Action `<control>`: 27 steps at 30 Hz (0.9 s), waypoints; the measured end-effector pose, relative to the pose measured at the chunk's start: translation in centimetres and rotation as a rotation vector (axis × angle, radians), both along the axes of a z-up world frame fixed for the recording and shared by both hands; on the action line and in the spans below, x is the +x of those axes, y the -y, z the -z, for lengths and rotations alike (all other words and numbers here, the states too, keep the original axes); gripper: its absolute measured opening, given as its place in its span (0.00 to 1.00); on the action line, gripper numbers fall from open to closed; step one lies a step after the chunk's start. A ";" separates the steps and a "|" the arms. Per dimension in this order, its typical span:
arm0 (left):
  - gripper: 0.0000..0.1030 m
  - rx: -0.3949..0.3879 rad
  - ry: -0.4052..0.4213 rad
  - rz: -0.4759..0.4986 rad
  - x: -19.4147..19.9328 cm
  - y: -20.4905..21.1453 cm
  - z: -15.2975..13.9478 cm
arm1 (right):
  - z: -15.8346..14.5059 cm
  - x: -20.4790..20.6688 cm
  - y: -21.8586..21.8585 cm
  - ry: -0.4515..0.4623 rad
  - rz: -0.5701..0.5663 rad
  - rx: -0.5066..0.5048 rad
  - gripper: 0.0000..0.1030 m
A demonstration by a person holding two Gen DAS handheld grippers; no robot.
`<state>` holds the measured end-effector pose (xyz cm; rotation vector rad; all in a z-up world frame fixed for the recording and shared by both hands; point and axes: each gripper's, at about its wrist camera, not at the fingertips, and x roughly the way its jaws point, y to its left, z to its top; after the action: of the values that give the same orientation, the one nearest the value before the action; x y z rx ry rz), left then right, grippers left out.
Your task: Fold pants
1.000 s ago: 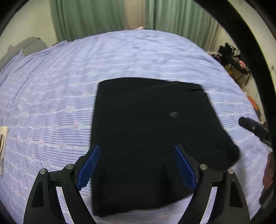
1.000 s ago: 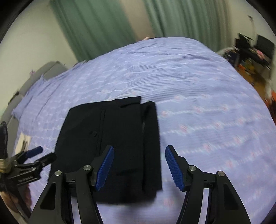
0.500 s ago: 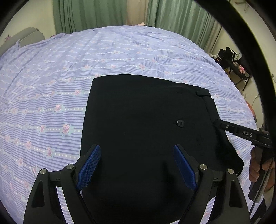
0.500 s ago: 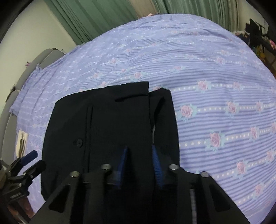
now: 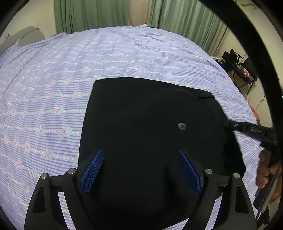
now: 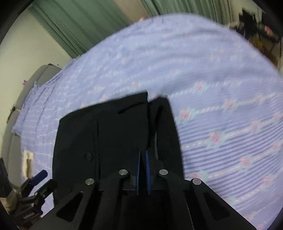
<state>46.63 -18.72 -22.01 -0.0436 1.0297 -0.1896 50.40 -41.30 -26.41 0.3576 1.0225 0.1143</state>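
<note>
1. The black pants (image 5: 145, 134) are lying folded up on the bed (image 5: 53, 85), on its purple flower sheet.
2. My left gripper (image 5: 140, 169) is hanging over the near part of the pants w/ its blue fingers (image 5: 91, 169) spread wide. Nothing is between them.
3. My right gripper (image 6: 143, 159) is sitting at the right edge of the pants. Its fingers (image 6: 147, 169) have just been closing & are now pressed together, pinching a bit of the black cloth.
4. From the left cam I'm seeing the right gripper's tip touching the pants' right side, near a little button (image 5: 181, 126).
5. Green curtains (image 5: 99, 16) are hanging behind the bed.
</note>
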 end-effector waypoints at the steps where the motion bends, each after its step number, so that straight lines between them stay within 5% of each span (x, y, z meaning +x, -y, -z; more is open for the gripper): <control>1: 0.83 -0.003 0.001 0.001 0.0 0.1 -0.1 | -0.9 -0.4 0.0 0.026 -0.001 -0.034 0.05; 13: 0.83 0.039 -0.058 0.014 -0.8 0.5 1.9 | 2.0 -0.4 2.8 -0.062 0.031 -0.177 0.06; 20: 0.83 0.062 -0.030 0.005 -3.2 -0.1 0.1 | -1.3 -5.2 4.2 0.000 0.123 -0.168 0.68; 27: 0.84 0.072 0.055 0.011 -6.1 1.1 -2.3 | -1.4 -11.4 3.8 0.024 0.159 0.012 0.72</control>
<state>40.52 -19.80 -19.68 0.0325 0.9815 -0.1624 39.00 -45.10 -24.97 0.4461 0.9668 -0.0180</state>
